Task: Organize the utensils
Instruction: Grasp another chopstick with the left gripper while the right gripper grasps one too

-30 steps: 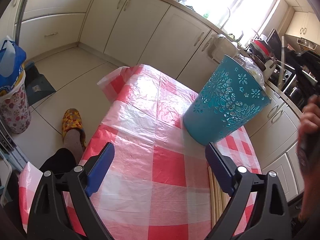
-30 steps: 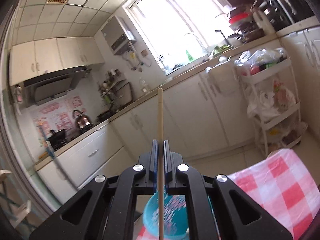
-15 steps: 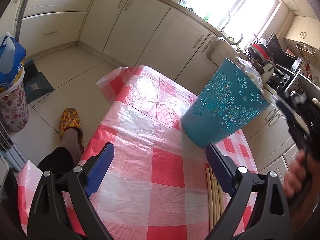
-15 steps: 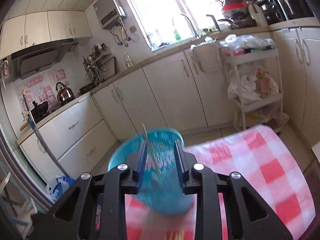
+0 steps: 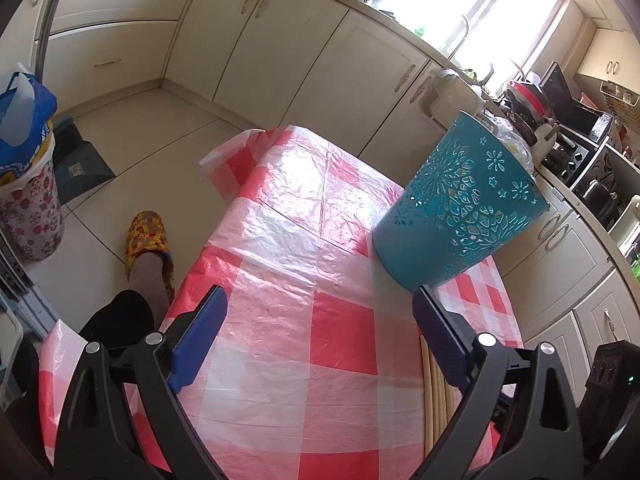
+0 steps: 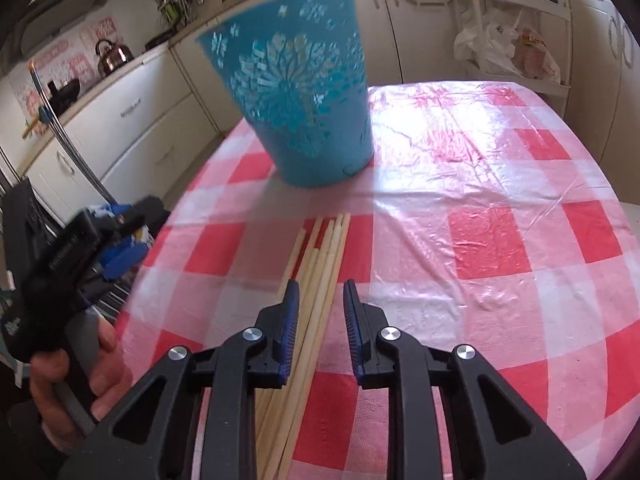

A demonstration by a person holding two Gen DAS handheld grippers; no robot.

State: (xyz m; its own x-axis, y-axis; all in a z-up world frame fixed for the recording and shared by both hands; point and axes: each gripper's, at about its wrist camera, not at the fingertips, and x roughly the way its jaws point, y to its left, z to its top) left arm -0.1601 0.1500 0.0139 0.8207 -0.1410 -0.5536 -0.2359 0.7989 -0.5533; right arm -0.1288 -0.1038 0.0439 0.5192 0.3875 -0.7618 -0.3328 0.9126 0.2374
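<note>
Because the chopsticks [image 6: 320, 264] lie bundled near the basket [image 6: 296, 92], the right gripper [image 6: 320, 300] hovers part-open, empty, over them; left gripper [image 5: 320, 324] wide, empty, clear.

A bundle of pale wooden chopsticks [image 6: 320, 264] lies flat, side by side, on the near counter [image 6: 480, 208], just short of an upright teal perforated bucket [image 6: 296, 96] farther back.

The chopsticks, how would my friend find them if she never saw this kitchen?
Find the table with the red and white checked cover. A tall teal bucket with flower cut-outs stands on it. Just in front of it lies a bundle of chopsticks: long, thin, pale wooden sticks, the only things lying flat there.
</note>
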